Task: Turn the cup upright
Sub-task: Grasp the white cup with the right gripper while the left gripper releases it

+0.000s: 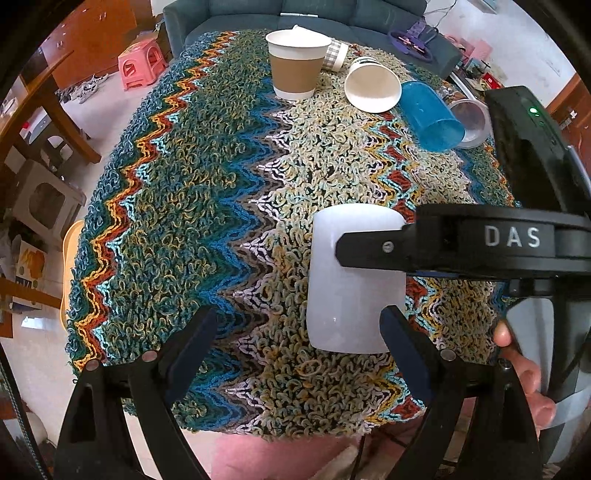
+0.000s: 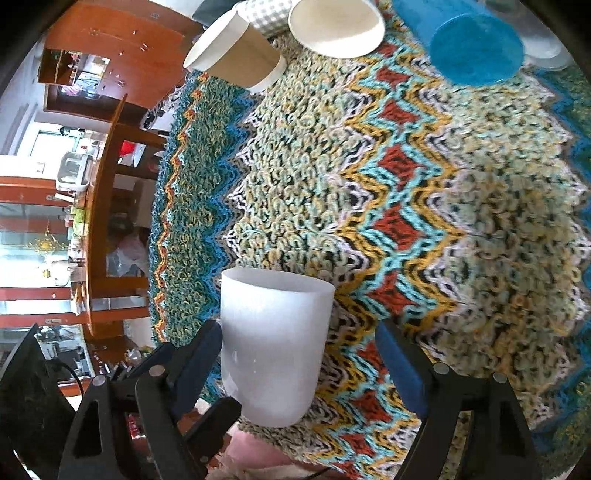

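The white cup (image 1: 351, 280) sits near the blanket's (image 1: 207, 192) near edge; both claws, left (image 1: 299, 339) and right (image 2: 299, 354), are released.

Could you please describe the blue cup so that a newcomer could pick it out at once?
On the zigzag knitted cloth covering the table, look along the far row of cups by the sofa. The blue cup lies on its side between a white paper cup and a clear one; it alone is translucent blue.

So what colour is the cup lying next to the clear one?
Blue cup, see-through; clearest in the left wrist view.
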Motion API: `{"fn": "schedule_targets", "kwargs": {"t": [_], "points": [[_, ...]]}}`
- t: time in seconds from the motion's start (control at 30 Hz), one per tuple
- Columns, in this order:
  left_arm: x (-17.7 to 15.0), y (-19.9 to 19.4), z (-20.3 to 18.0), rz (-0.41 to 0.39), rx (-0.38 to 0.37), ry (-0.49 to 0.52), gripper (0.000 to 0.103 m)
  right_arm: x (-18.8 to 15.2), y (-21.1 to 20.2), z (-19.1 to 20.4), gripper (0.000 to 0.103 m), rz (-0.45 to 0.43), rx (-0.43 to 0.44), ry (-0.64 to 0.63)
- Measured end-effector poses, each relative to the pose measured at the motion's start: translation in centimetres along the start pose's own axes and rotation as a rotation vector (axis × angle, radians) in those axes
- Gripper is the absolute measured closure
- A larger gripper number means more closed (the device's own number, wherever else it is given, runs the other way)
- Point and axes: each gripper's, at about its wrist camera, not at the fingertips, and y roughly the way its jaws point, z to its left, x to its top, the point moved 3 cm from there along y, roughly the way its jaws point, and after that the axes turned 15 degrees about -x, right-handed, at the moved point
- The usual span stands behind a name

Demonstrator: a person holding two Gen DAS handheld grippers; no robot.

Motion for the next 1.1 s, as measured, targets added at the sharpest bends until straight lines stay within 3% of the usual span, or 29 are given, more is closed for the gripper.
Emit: {"fn": "schedule_targets", "kwargs": {"t": [0.5,0.57,0.63,0.7,0.9,1.1], "points": [[-0.1,-0.2,0.8,-0.003,-0.007,-0.018,0.011,0.8,1.7,1.9,0.017,0.043,0.01,-0.051],[-0.1,-0.2,0.9,-0.004,-0.004,-0.017,0.011,0.7,1.5,1.7,0.02,0.04,0.01,-0.046],[0.0,-0.3,0.9,-0.003,-0.003,-0.016,0.011,0.6,1.5,1.6,0.037,0.044,0.017,-0.053],[0.0,-0.3,0.8,-0.003,-0.002,-0.014,0.011,0.4,1.3,1.4,0.037,0.061,0.033,-0.057],[0.0,-0.3,0.2,0.001,-0.003,0.006,0.011,-0.2,0.1,0.8,0.037,0.024,0.011,-0.08],[0.2,-0.3,-0.5,0.001,-0.003,0.025,0.011,-0.4,-2.3,0.2,0.037,-0.094,-0.053,-0.103]]}}
